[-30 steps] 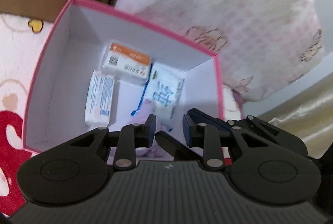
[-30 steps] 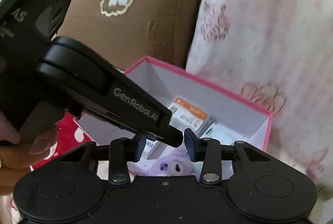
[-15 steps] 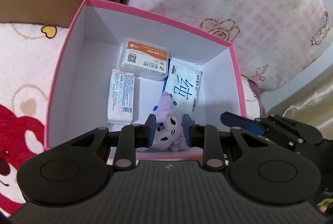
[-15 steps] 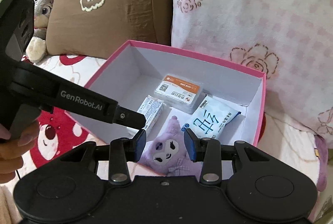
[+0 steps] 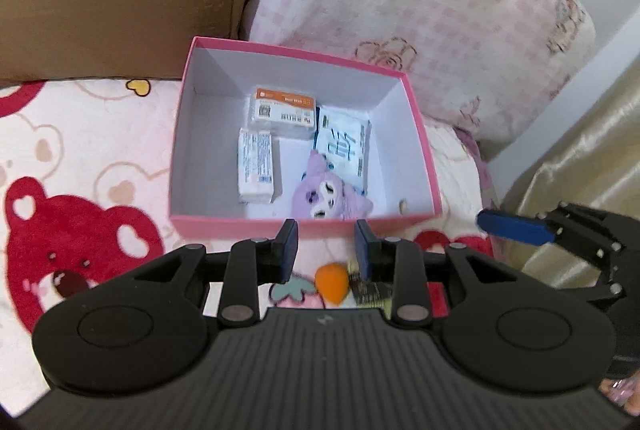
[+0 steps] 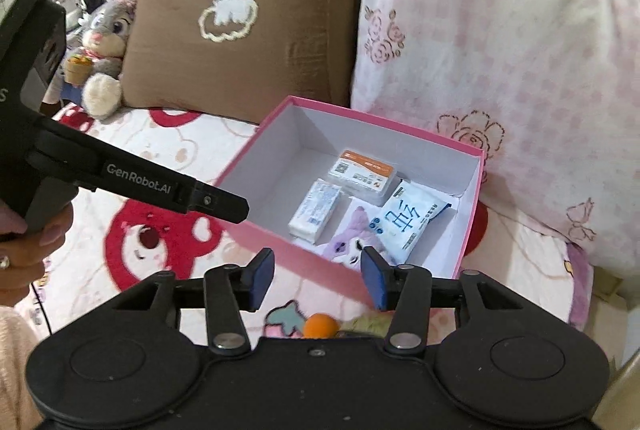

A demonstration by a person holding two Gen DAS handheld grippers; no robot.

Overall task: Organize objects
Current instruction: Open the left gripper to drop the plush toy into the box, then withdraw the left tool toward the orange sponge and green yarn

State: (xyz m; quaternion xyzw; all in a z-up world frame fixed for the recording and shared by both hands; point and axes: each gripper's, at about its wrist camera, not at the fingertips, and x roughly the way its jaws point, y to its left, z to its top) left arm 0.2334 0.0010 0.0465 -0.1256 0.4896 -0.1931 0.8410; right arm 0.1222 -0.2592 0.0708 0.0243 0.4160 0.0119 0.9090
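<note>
**Both tools clear of the box; next item lies beneath them on the bed**

The left tool (image 5: 326, 246) and right tool (image 6: 318, 278) are both released and hold nothing; their jaws have just been opening. The purple plush (image 5: 330, 190) lies inside the pink box (image 5: 304, 226), at its near wall, beside the tissue packs (image 5: 256, 166). A small orange item (image 5: 331, 282) rests on the bed (image 5: 80, 158), on the near side of the box, directly under the left tool and between its jaws in view; judged nearer the left hand.
</note>
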